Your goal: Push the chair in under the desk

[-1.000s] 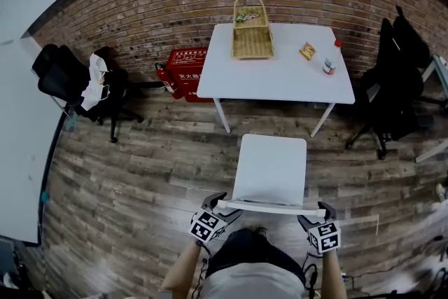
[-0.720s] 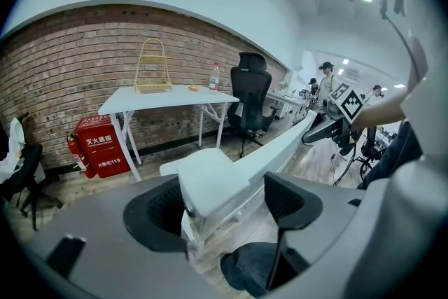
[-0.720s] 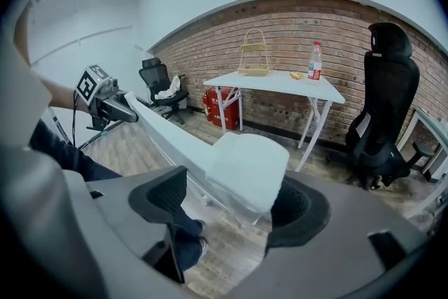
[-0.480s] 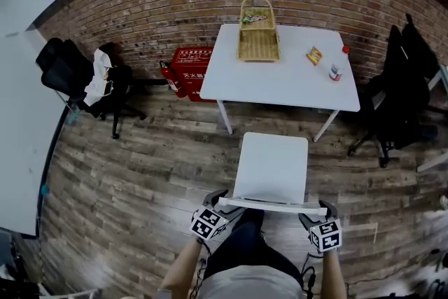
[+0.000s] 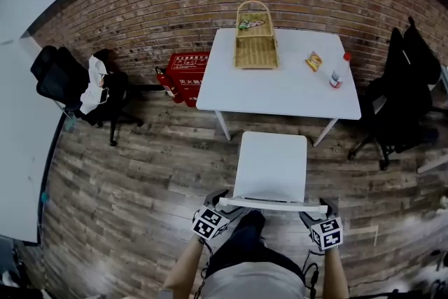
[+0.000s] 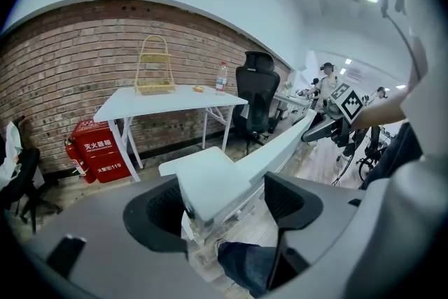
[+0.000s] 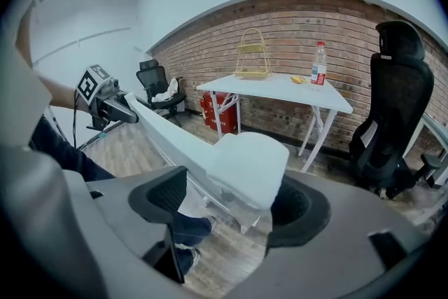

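Both grippers on the backrest, chair not yet under the desk

We have the left gripper (image 5: 222, 203) clamped on one end of the white chair (image 5: 271, 164) backrest and the right gripper (image 5: 320, 208) clamped on the other, and the chair sits at 6 o'clock from the desk (image 5: 280, 91), seat front near its edge but not under it. We reckon the danger is an uneven shove: the seat skews, clips a desk leg (image 5: 222, 125) and the jolt topples the bottle (image 5: 339, 71) at the desk's 3 o'clock corner or shifts the basket (image 5: 255, 42) at 12, or the jaws slide off the smooth backrest
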